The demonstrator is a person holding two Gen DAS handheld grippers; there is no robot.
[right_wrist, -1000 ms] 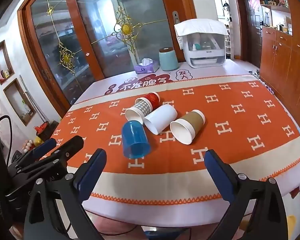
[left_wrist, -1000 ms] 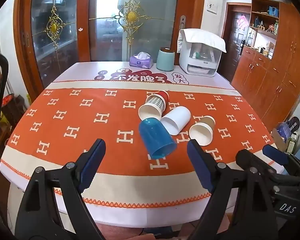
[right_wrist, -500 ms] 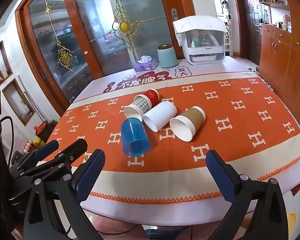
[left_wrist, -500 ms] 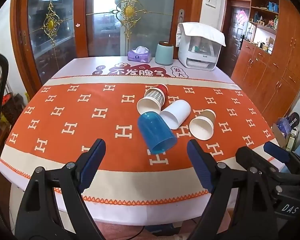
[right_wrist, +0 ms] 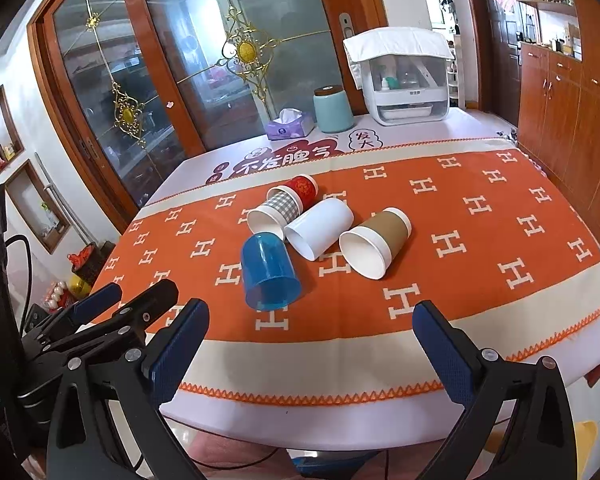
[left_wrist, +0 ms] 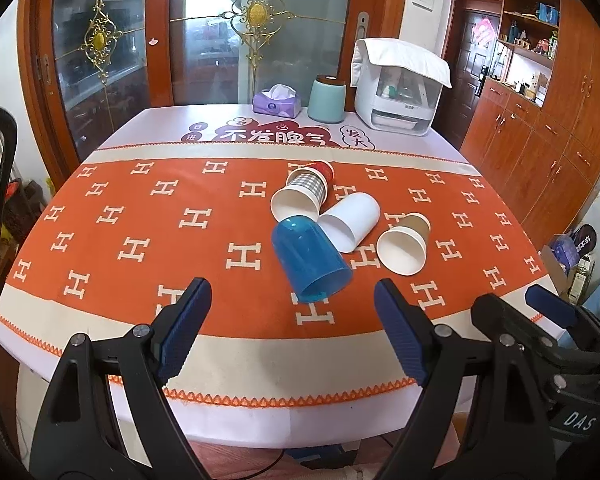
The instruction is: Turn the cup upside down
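Note:
Several cups lie on their sides on the orange tablecloth [left_wrist: 140, 216]: a blue plastic cup [left_wrist: 308, 258] nearest me, a white cup [left_wrist: 352, 222], a brown paper cup [left_wrist: 404, 242], a checked cup [left_wrist: 300, 198] and a red cup [left_wrist: 322, 169] behind it. They also show in the right wrist view: blue cup [right_wrist: 269, 271], white cup [right_wrist: 319, 229], brown cup [right_wrist: 374, 242]. My left gripper [left_wrist: 292, 320] is open and empty, above the table's near edge in front of the blue cup. My right gripper [right_wrist: 312, 340] is open and empty, also at the near edge.
At the table's far end stand a purple tissue box [left_wrist: 277, 102], a teal canister [left_wrist: 326, 98] and a white appliance with a cloth on it [left_wrist: 398, 92]. Glass cabinet doors stand behind. Wooden cupboards [left_wrist: 548, 128] line the right wall.
Both grippers have risen and drawn slightly back, so the table appears lower and farther in view. The cups have not moved. Both grippers stay open.

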